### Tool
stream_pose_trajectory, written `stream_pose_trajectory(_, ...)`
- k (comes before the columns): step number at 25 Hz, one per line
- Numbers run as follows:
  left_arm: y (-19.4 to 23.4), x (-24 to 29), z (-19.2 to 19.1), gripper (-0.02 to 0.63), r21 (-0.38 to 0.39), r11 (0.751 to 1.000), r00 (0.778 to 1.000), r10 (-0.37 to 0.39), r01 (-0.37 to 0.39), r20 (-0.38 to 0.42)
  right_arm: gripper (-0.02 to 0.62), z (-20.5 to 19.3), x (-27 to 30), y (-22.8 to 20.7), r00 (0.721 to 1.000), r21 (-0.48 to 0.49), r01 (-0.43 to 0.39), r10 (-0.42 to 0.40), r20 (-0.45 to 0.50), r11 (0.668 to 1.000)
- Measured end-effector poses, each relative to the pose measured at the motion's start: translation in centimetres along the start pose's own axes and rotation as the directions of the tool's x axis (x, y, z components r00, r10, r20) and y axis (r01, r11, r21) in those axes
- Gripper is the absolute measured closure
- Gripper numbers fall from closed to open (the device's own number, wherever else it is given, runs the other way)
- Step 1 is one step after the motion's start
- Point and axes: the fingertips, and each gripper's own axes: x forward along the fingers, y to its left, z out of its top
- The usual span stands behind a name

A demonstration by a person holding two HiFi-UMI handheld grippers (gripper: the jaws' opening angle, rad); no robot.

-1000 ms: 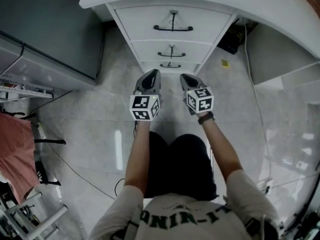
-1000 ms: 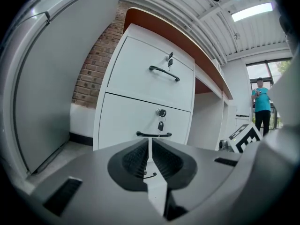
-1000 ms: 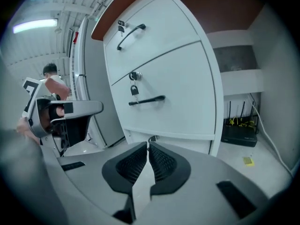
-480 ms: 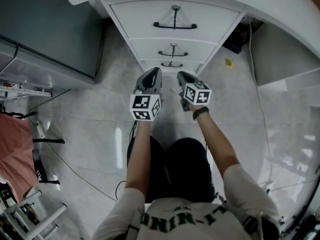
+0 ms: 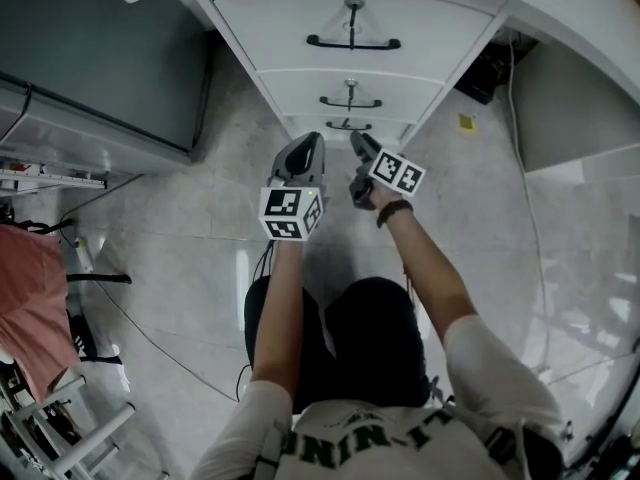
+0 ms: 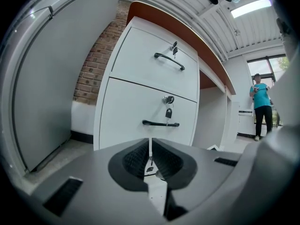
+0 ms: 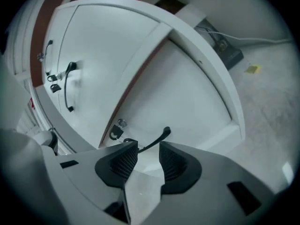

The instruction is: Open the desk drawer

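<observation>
A white desk pedestal (image 5: pixel 300 28) has three shut drawers, each with a dark bar handle. The bottom drawer's handle (image 5: pixel 347 125) is nearest the grippers. My right gripper (image 5: pixel 356 140) is rolled onto its side and its jaws are opening. In the right gripper view that bottom handle (image 7: pixel 154 142) runs into the gap just ahead of the right gripper's (image 7: pixel 147 149) fingertips, and the pads do not press on it. A small lock with a key (image 7: pixel 116 130) sits beside it. My left gripper (image 5: pixel 310 140) hovers to the left, shut and empty (image 6: pixel 150 150), facing the middle handle (image 6: pixel 161 123).
A grey cabinet (image 5: pixel 90 58) stands left of the pedestal. Under the desk at right are a black box (image 5: pixel 490 68) with a cable and a yellow scrap (image 5: pixel 467 121) on the tiled floor. A person (image 6: pixel 260 102) stands far off.
The right gripper has rolled onto its side and moved forward and down to the bottom drawer's handle. The left gripper has hardly moved. The drawers stay shut.
</observation>
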Motion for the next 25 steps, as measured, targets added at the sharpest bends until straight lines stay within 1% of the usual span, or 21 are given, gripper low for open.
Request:
stream_pose_trajectory(2,-0.1,-0.1,-0.3,0.603,-0.008,1.0,1.0,0.0,0.0,-0.004,0.472,0.2,0.6,-0.5,0.999,0.113,-0.022,0.017,0.041,0.993)
stream_pose_trajectory(4,-0.2,-0.3,-0.4,0.603,-0.008,1.0,1.0,-0.001,0.001,-0.01,0.472,0.5,1.1,-0.9,0.996,0.21,-0.051,0.033,0.088,0.976)
stream_pose_trajectory(7,-0.2,-0.5,-0.6,0.603,-0.006,1.0,1.0,-0.001,0.001,-0.016,0.474,0.9,1.6,-1.2,0.991,0.303,-0.064,0.024,0.133,0.951)
stream_pose_trajectory(8,-0.1,-0.6,-0.6,0.603,-0.006,1.0,1.0,0.0,0.0,-0.018,0.482,0.9,1.7,-1.4,0.99,0.323,-0.061,0.015,0.143,0.944)
stream_pose_trajectory(10,-0.1,-0.7,-0.6,0.603,-0.007,1.0,1.0,0.0,0.0,-0.02,0.534,0.9,1.9,-1.9,0.987,0.368,-0.066,0.007,0.158,0.928)
stream_pose_trajectory(13,-0.1,-0.6,-0.6,0.603,-0.007,1.0,1.0,-0.002,0.002,-0.018,0.553,0.9,1.9,-2.2,0.986,0.437,-0.099,0.03,0.163,0.894)
stream_pose_trajectory(16,0.0,-0.7,-0.5,0.603,-0.009,1.0,1.0,-0.002,0.002,-0.015,0.561,0.7,2.0,-2.2,0.987,0.484,-0.106,0.033,0.157,0.868)
stream_pose_trajectory(20,-0.4,-1.3,-0.7,0.603,-0.022,1.0,1.0,-0.001,0.001,-0.015,0.566,0.3,1.9,-2.4,0.988,0.542,-0.08,-0.008,0.157,0.837)
stream_pose_trajectory(25,-1.1,-2.0,-0.7,0.604,-0.029,1.0,1.0,-0.006,0.006,-0.011,0.568,0.4,1.8,-2.7,0.988,0.561,-0.062,-0.029,0.151,0.825)
